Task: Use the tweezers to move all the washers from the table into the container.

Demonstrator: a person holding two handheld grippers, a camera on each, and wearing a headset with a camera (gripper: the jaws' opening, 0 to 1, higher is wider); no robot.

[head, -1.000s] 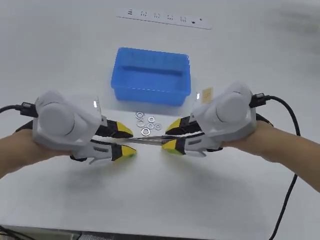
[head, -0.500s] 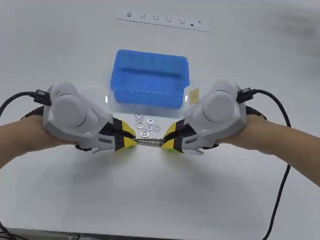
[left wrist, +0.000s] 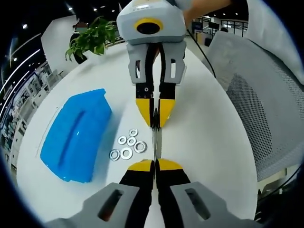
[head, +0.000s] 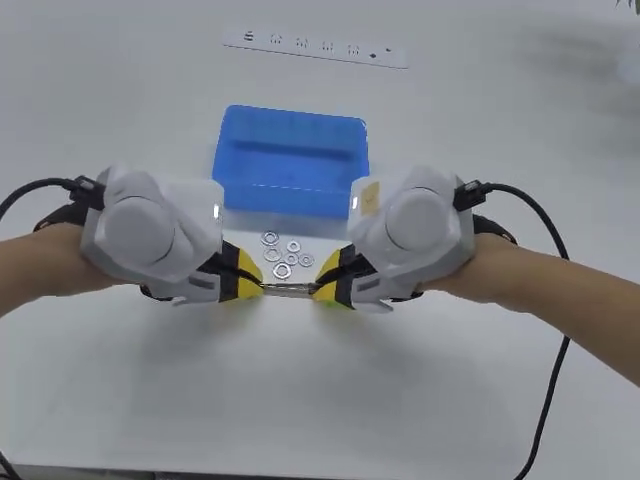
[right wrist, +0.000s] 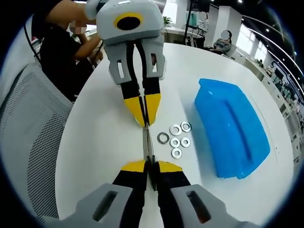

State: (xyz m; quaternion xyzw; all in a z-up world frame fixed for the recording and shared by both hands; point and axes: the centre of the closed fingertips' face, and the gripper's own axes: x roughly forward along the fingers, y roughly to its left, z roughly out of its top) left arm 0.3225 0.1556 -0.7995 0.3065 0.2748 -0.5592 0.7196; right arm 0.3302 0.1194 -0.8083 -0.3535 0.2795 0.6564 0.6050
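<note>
Left gripper (head: 250, 283) now closed onto tweezers (head: 288, 290), washers (head: 283, 258) just beside, container (head: 290, 160) behind

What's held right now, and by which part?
The tweezers: the left gripper is shut on one end, the right gripper on the other end.

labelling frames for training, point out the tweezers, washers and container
tweezers (head: 288, 290), head view, mid-shaft
washers (left wrist: 136, 147), left gripper view, ring of one washer
container (head: 290, 197), head view, front wall
</note>
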